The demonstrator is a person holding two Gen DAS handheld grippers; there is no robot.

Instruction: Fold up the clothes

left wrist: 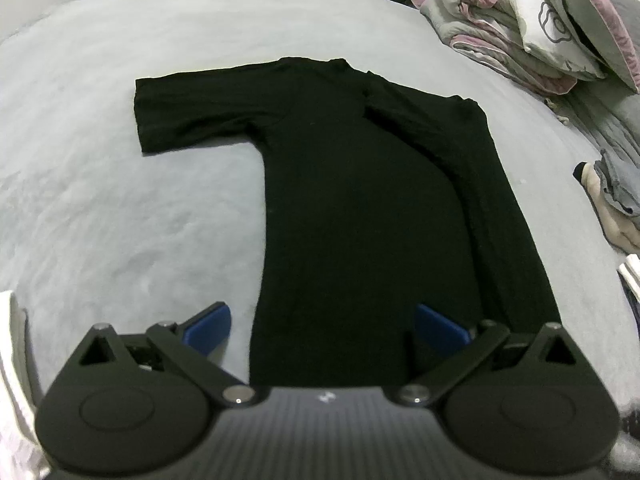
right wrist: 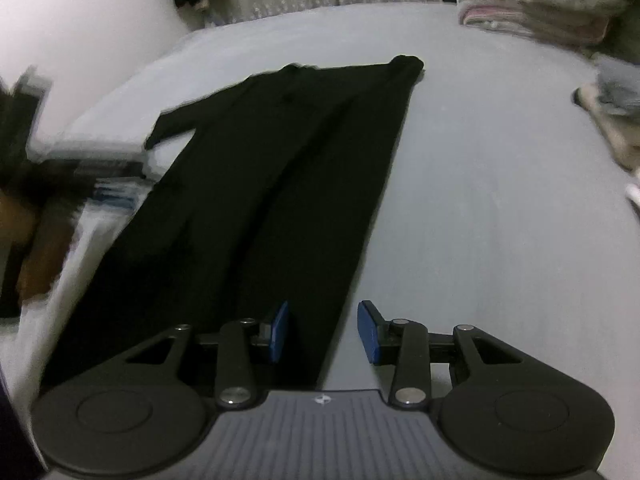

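A black T-shirt (left wrist: 360, 200) lies flat on the grey bed sheet (left wrist: 120, 200), neck away from me. Its left sleeve (left wrist: 188, 116) is spread out, while the right side is folded inward over the body. My left gripper (left wrist: 324, 332) hovers wide open over the bottom hem, one blue pad (left wrist: 210, 330) off the cloth and the other above it. In the right wrist view the T-shirt (right wrist: 260, 200) runs as a long dark strip. My right gripper (right wrist: 324, 332) stands partly open over its right folded edge, and nothing is pinched between the pads.
A heap of grey and pink bedding (left wrist: 540, 20) fills the far right corner. More clothes (left wrist: 616, 200) lie at the right edge of the bed, and a white cloth (left wrist: 12, 360) at the near left. Bare sheet (right wrist: 500, 200) stretches right of the shirt.
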